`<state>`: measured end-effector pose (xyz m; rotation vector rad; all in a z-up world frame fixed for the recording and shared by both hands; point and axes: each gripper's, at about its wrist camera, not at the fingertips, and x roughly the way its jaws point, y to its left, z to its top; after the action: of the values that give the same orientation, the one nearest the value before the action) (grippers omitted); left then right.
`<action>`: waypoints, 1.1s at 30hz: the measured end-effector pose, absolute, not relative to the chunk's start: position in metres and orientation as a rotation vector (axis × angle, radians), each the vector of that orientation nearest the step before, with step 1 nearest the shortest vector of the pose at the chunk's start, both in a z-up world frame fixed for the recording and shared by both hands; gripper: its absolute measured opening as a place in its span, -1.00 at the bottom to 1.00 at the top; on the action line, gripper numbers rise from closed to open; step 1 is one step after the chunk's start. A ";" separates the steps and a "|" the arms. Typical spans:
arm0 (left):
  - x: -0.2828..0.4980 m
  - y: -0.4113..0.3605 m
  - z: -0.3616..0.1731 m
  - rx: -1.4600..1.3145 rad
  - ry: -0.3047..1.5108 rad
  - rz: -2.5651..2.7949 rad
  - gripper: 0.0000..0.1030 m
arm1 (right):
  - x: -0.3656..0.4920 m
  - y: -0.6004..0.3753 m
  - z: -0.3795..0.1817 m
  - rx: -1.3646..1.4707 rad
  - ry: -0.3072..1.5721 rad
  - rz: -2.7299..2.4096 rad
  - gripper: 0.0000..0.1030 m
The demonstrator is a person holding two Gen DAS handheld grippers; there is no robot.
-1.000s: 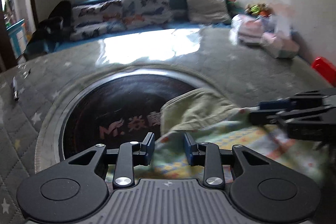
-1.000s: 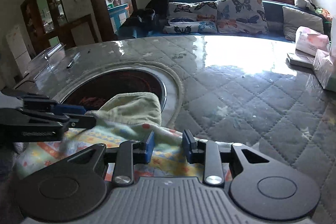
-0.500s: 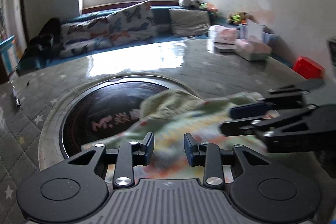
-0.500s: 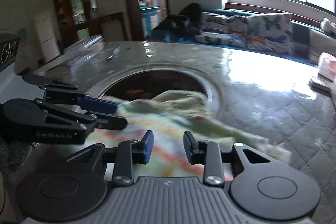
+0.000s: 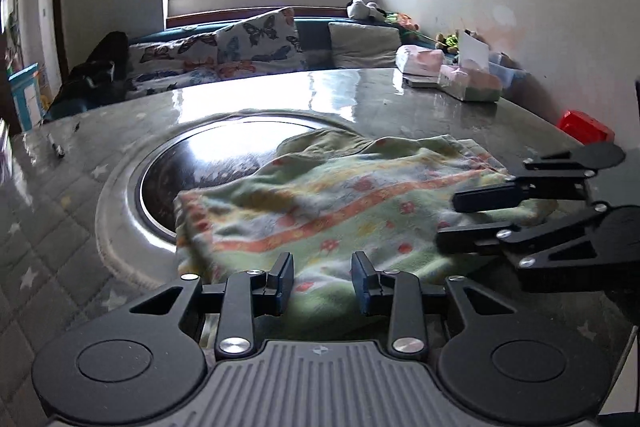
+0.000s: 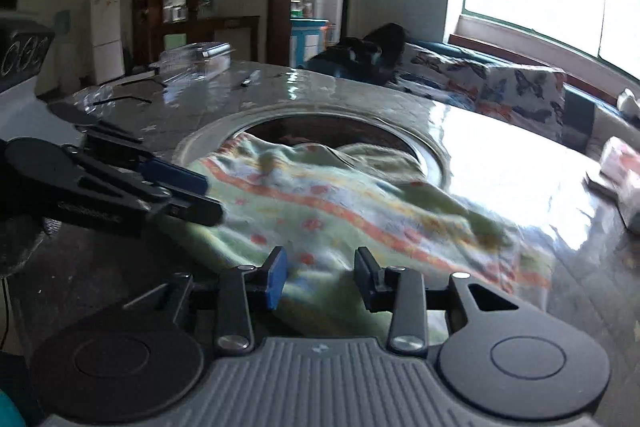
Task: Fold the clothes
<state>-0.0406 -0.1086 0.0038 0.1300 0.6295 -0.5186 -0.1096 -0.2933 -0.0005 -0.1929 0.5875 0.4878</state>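
A green garment with orange and yellow printed bands (image 5: 332,203) lies folded on the grey quilted table, partly over the round dark hob. It also shows in the right wrist view (image 6: 340,211). My left gripper (image 5: 322,281) is open and empty, just above the garment's near edge. My right gripper (image 6: 316,277) is open and empty over the garment's near edge. In the left wrist view the right gripper (image 5: 460,221) hovers open at the garment's right end. In the right wrist view the left gripper (image 6: 200,197) hovers open at its left end.
The round hob (image 5: 224,163) with a metal rim is set in the table (image 5: 48,227). Tissue packs and boxes (image 5: 468,83) sit at the far right, a red box (image 5: 586,127) beyond the edge. A sofa with butterfly cushions (image 5: 240,51) stands behind. A clear container (image 6: 196,61) is far left.
Both grippers have pulled back and risen away from the garment, turning outward. The garment now lies flatter and spread wider on the table.
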 end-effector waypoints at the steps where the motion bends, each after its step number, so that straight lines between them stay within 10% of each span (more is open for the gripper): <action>1: -0.041 -0.106 0.003 0.122 0.631 -0.516 -0.31 | -0.111 -0.298 -0.001 -0.175 0.591 0.475 -0.25; 33: -0.010 -0.088 0.017 0.038 0.652 -0.464 -0.26 | -0.070 -0.359 0.016 -0.011 0.612 0.338 -0.11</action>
<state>-0.0099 -0.0884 0.0173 0.0380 0.6523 -0.4635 -0.0701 -0.3589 0.0162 -0.0107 0.6121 0.3379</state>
